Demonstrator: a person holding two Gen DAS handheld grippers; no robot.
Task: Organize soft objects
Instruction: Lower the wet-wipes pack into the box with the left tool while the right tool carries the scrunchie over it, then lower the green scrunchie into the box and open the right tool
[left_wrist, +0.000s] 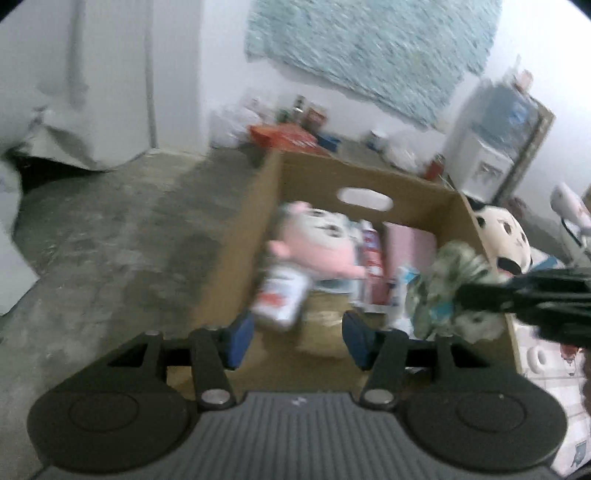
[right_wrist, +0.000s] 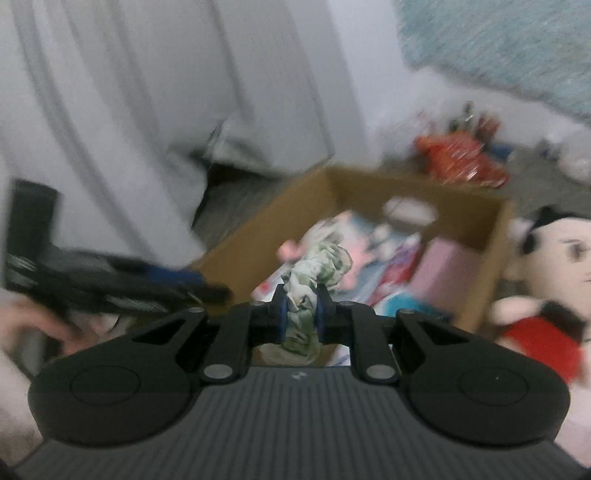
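No writing can be read anywhere; both views are blurred, and the packets in the box show only red, white and blue patches.

Right gripper (right_wrist: 300, 312): jaws clenched on a bunched cloth (right_wrist: 308, 295), pale with green and grey blotches, crumpled and wrinkled, standing up between the blue pads and spilling above and below them. In the left wrist view the same cloth (left_wrist: 448, 291) hangs at the box's right side, over its right wall.

Left gripper (left_wrist: 297, 338): jaws released, parted, nothing between the blue pads. It points down into the box from the near side.

Cardboard box (left_wrist: 417, 188): brown, open top, on a grey concrete floor (left_wrist: 110, 240), oval hand slot in the far wall. Inside lie a pink and white plush toy (left_wrist: 314, 240) with a round face, a white can-like item with red marks (left_wrist: 282, 297) just below it, and flat pink and red-and-white packets to the right.

Outside the box, against its right wall, a large doll (right_wrist: 554, 266) with a cream face, black hair and a red top.

Background: white curtain (right_wrist: 110, 110), pale blue shaggy cloth on the wall (left_wrist: 369, 48), a water dispenser (left_wrist: 491, 140), red packaging (left_wrist: 284, 134) by the wall.
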